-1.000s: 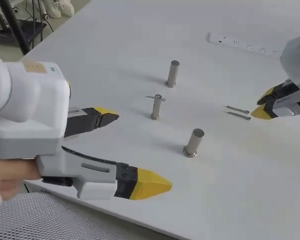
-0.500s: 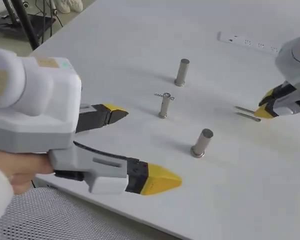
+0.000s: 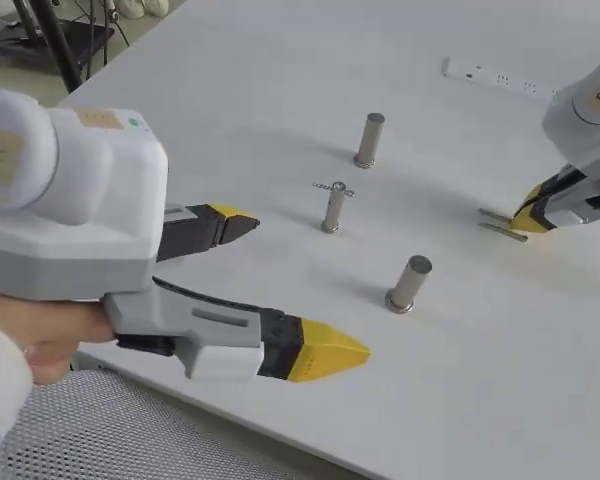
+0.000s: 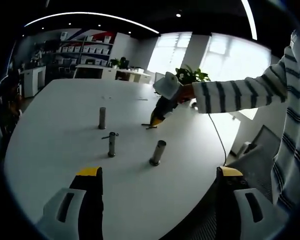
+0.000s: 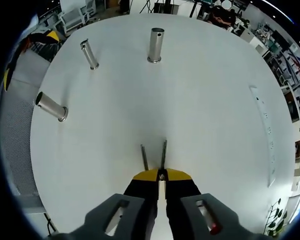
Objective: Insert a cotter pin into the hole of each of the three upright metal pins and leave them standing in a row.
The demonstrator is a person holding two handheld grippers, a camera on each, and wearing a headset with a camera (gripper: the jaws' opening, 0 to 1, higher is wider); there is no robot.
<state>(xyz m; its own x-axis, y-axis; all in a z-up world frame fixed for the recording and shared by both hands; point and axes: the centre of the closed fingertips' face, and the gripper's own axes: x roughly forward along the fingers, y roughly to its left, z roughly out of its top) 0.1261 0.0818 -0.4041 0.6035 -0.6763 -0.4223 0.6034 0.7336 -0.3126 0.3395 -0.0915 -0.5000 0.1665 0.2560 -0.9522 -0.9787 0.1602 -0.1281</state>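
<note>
Three metal pins stand on the white table (image 3: 230,90): a far pin (image 3: 370,139), a middle pin (image 3: 332,207) with a cotter pin through its top, and a near pin (image 3: 410,284). Two loose cotter pins (image 3: 501,224) lie side by side to the right. My right gripper (image 3: 528,220) rests at their ends. In the right gripper view its jaws are together on the end of the right-hand cotter pin (image 5: 163,152), with the other cotter pin (image 5: 144,156) just to its left. My left gripper (image 3: 292,290) hovers open, left of the pins, holding nothing.
A white power strip (image 3: 498,78) lies at the table's far right. The table's near edge runs under the left gripper, with a mesh chair seat (image 3: 100,440) below it. The person's striped sleeve (image 4: 250,92) reaches in behind the right gripper (image 4: 159,116).
The right gripper has slid left to the loose cotter pins, and its tips now meet their ends. The left gripper has barely moved; the head camera has shifted a little.
</note>
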